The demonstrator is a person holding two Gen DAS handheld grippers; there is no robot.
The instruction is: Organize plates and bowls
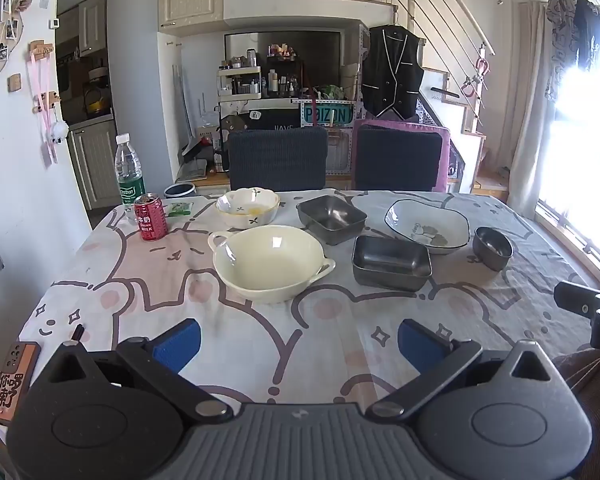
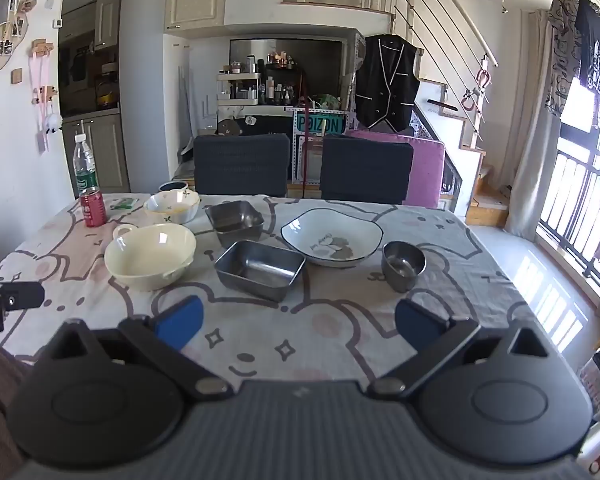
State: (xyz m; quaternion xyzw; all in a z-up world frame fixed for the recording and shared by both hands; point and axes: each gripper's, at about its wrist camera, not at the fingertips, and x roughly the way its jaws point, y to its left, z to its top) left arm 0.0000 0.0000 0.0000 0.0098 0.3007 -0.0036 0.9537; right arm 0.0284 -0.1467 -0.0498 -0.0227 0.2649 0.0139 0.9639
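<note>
Ahead of my left gripper [image 1: 299, 342], jaws spread wide and empty, the cream bowl [image 1: 269, 263] sits mid-table, its two handles lined up left-far to right-near (roughly crosswise). From my right gripper [image 2: 299, 322], equally wide, the near steel tray [image 2: 259, 269] lies long axis crosswise, beside the patterned plate [image 2: 332, 237].

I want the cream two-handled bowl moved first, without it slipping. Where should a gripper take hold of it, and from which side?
Probably by the rim: the cream two-handled bowl stands upright and empty, so its thin wall fits between the fingers. The left gripper, open and nearest, could come from the near side, one finger inside, one outside. The small loop handles on its left and right edges look harder to pinch.
</note>
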